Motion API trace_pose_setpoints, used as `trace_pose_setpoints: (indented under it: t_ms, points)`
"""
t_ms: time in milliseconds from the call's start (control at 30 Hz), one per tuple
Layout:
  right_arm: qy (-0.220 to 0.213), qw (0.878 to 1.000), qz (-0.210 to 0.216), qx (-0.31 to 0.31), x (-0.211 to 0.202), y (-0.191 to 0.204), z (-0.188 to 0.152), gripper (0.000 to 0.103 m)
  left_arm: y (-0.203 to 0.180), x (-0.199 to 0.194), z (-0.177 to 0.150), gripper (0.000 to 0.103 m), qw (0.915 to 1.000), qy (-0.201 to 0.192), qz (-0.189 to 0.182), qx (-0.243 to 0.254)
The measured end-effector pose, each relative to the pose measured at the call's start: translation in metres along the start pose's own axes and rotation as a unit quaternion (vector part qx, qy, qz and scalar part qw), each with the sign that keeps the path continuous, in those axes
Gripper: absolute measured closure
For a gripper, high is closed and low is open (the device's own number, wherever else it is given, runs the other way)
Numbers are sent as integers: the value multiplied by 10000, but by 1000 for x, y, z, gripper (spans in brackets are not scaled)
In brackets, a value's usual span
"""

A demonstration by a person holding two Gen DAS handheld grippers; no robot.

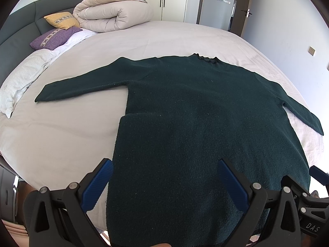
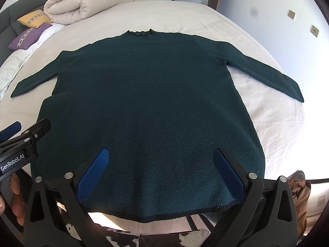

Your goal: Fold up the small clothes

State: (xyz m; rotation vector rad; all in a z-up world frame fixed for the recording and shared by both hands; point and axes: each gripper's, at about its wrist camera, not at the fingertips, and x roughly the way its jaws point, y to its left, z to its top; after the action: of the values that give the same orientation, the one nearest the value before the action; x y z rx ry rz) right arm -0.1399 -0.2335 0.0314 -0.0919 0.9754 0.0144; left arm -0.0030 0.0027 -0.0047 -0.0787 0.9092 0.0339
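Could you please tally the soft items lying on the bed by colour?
Dark green: 1, the sweater
Yellow: 1, a pillow
Purple: 1, a pillow
Beige: 1, the rolled duvet
Total: 4

Sweater point(image 1: 205, 123) hem drops below the left view's bottom edge, and the right gripper point(image 1: 320, 177) is cut by that frame's side.
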Motion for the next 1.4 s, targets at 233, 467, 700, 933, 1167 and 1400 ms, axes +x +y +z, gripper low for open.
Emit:
trace_pose_setpoints:
  t_ms: [233,467,700,933,1167,1400]
  points:
    - [15,10000,7,4,1,0,0,0,0,0,0,0,10000,4,-3,-5]
    - [27,10000,11,9,2,0,-1,0,-2,3,-3,0,10000,15,-28,-11]
    - [47,10000,14,14,2,2,-4,0,-1,2,-4,0,10000,23,-78,-40]
    - [67,10000,5,10,3,2,-3,0,1,4,-2,0,9999,50,-86,-70]
    - [112,9999,-7,-6,8,1,2,0,8,5,-2,0,9983,72,-531,-210]
    - [79,9995,238,180,10,-8,6,0,50,7,12,0,9857,-53,-1403,-936]
